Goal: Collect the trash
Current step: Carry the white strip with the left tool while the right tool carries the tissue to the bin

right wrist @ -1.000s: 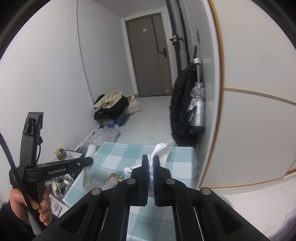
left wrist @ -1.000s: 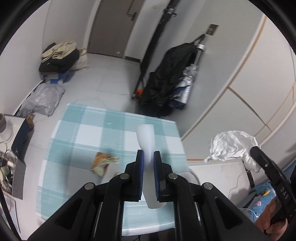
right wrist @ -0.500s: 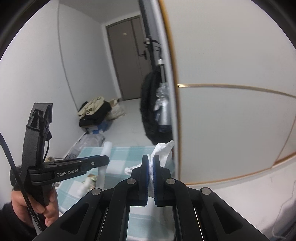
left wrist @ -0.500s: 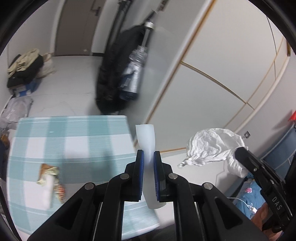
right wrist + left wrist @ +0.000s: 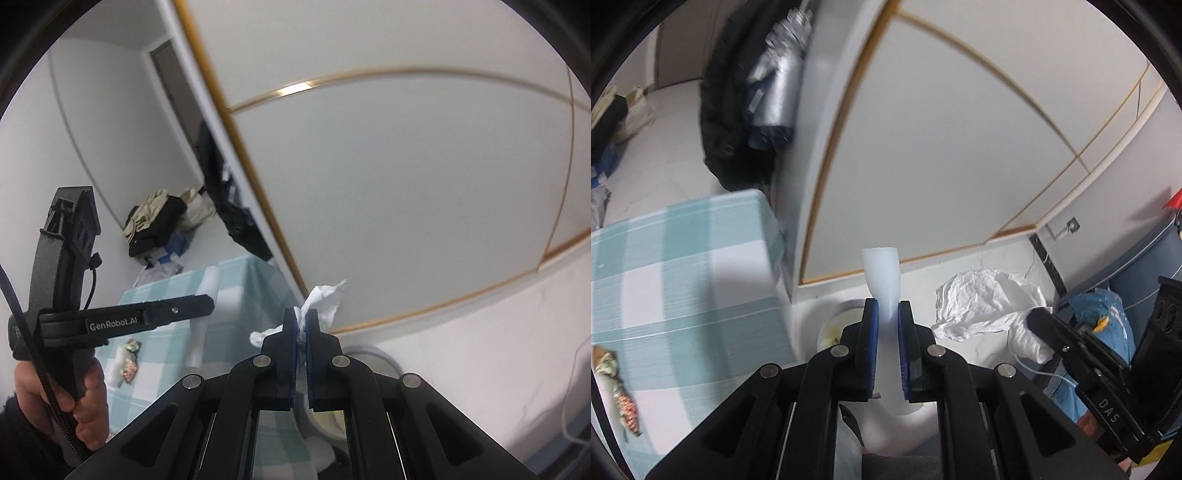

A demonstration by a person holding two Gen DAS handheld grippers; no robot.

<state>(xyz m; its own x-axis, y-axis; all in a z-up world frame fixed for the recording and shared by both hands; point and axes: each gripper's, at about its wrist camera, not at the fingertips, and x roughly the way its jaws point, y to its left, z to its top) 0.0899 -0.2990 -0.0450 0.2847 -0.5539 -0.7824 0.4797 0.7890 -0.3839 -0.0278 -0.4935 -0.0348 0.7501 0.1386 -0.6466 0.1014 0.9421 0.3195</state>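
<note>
Two pieces of trash were held at this moment, one per gripper, and the step in hand was judged to be the carry from the worktop to a bin.

In the left wrist view, the left gripper (image 5: 886, 325) was closed on a flattened white paper cup (image 5: 882, 275), whose rim stood up at twelve o'clock from the fingers (image 5: 870, 332). At three o'clock the right gripper (image 5: 1039, 319) was seen with a crumpled white tissue (image 5: 982, 299) bunched at its tip. The checked worktop (image 5: 683, 266) lay at nine o'clock, and a snack wrapper (image 5: 622, 398) was left on it at about eight o'clock. Just behind the fingers, at eleven o'clock, the pale rim of a round bin (image 5: 831, 321) was partly seen on the floor; its contents could not be made out.

In the right wrist view, the right gripper (image 5: 301, 325) was pinched shut on the tissue (image 5: 325, 299), which spilled out at one o'clock and at ten o'clock. The left gripper (image 5: 210, 304) was held by a hand (image 5: 74, 398) at nine o'clock, with the cup (image 5: 212, 291) in it. The worktop (image 5: 162, 354) and the wrapper (image 5: 129, 358) lay beyond it. The bin (image 5: 384, 356) was seen at five o'clock, close under the fingers.

The next move was judged to call for both tips to be brought over the bin's mouth and the fingers opened, so that cup and tissue would drop inside and not onto the floor. The wrapper would then remain to be fetched.
</note>
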